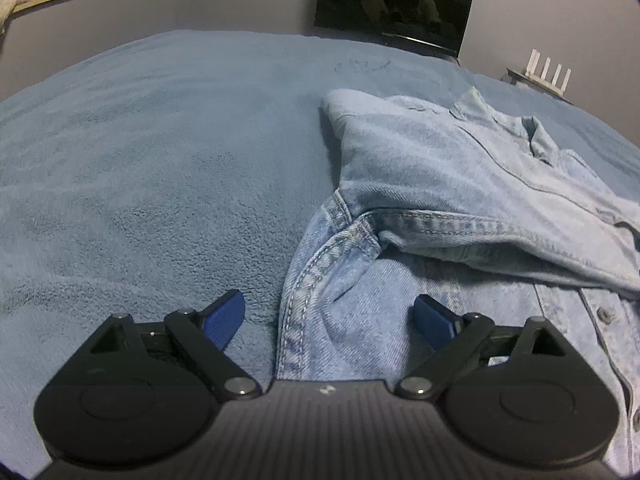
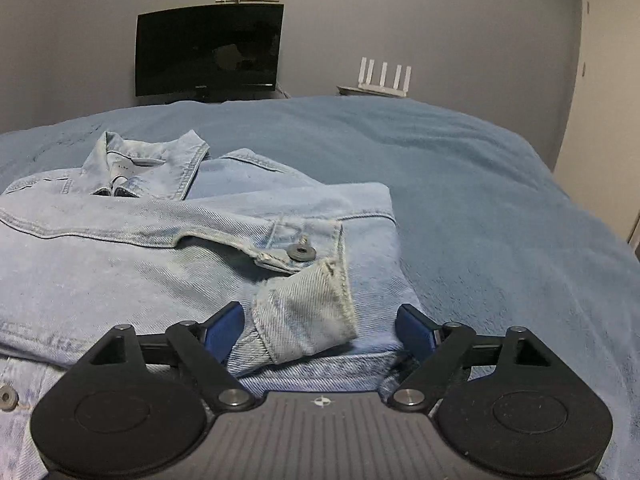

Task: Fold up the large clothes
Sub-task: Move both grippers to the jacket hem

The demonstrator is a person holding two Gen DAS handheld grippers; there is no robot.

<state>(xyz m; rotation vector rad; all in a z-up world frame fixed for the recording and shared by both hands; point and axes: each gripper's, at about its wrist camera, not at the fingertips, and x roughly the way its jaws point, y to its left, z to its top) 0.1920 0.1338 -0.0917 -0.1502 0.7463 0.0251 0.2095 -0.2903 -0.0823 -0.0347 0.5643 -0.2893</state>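
- Covering the bed, a blue blanket (image 1: 160,168) lies beyond both spread jaws.
- Left gripper (image 1: 328,320) and right gripper (image 2: 320,328) gape over the denim jacket (image 2: 120,264).
- Monitor (image 2: 208,52) stands against the grey wall (image 2: 440,20) far ahead.

A home bedroom: a wide bed under a fuzzy blue fleece blanket (image 2: 460,184), a dark flat-screen monitor (image 2: 208,50) against the grey wall, a white router with upright antennas (image 2: 384,76) beside it, and a white door (image 2: 604,100).

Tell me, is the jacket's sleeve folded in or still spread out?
Folded in: the sleeve lies across the jacket, its buttoned cuff resting on the body.
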